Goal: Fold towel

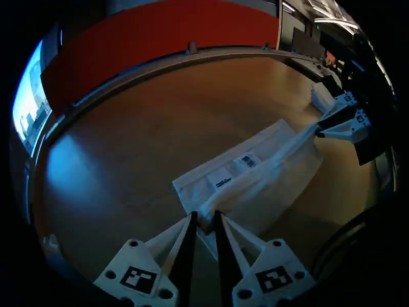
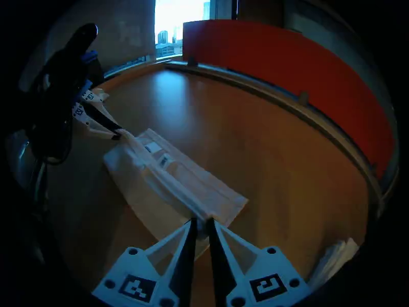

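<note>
Towel (image 1: 255, 174) lies on the table (image 1: 128, 143), toward its near side, long axis running between the two grippers. Left gripper (image 1: 204, 217) is at one end with towel edge between its fingers; right gripper (image 1: 318, 132) is at the opposite end, towel pinched there too, and a raised fold stretches between them above the flat part. Small pile of cloth (image 2: 335, 258) sits on the table just beside the right gripper. Upright panel (image 1: 153, 36) stands behind the table's far edge, window (image 2: 179, 25) beyond its end.
</note>
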The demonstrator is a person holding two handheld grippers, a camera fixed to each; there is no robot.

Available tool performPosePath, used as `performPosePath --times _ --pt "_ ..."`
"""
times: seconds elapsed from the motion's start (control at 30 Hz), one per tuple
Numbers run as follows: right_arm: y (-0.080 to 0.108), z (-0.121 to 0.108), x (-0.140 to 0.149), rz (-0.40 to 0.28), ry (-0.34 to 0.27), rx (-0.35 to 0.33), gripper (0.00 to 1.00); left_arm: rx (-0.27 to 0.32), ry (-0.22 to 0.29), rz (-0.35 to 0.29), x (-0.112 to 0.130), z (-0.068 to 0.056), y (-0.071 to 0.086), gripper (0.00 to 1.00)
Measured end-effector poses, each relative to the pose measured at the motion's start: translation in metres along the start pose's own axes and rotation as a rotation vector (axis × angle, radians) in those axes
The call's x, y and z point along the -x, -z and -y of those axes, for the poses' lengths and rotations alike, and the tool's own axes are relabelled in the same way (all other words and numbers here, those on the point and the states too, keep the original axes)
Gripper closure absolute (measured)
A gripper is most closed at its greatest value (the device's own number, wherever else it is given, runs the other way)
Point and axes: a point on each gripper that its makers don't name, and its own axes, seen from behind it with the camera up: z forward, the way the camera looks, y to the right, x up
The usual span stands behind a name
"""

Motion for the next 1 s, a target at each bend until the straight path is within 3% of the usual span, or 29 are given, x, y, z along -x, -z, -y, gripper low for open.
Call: performPosePath --times 0.3,0.4,0.6,0.73,0.9,1.0 --pt "-0.016 -0.007 0.012 0.025 -0.036 0.019 0.81 -0.024 0.000 0.007 0.004 0.005 -0.021 0.72" --pt "-0.020 -0.012 0.013 0.030 -0.043 0.031 0.75 -0.041 -0.012 0.008 0.003 0.009 -0.026 0.71" --pt "-0.027 -0.026 0.013 0.042 -0.039 0.074 0.56 -0.070 -0.033 0.007 -0.002 0.016 -0.033 0.55" --pt "-0.030 -0.032 0.011 0.042 -0.033 0.091 0.52 -0.085 -0.037 0.009 -0.004 0.021 -0.036 0.48" --pt "-0.031 -0.039 0.008 0.039 -0.037 0.106 0.51 -0.101 -0.035 0.003 -0.008 0.027 -0.036 0.29" --pt "-0.032 -0.044 0.006 0.037 -0.039 0.121 0.41 -0.114 -0.032 0.000 -0.010 0.032 -0.035 0.13"
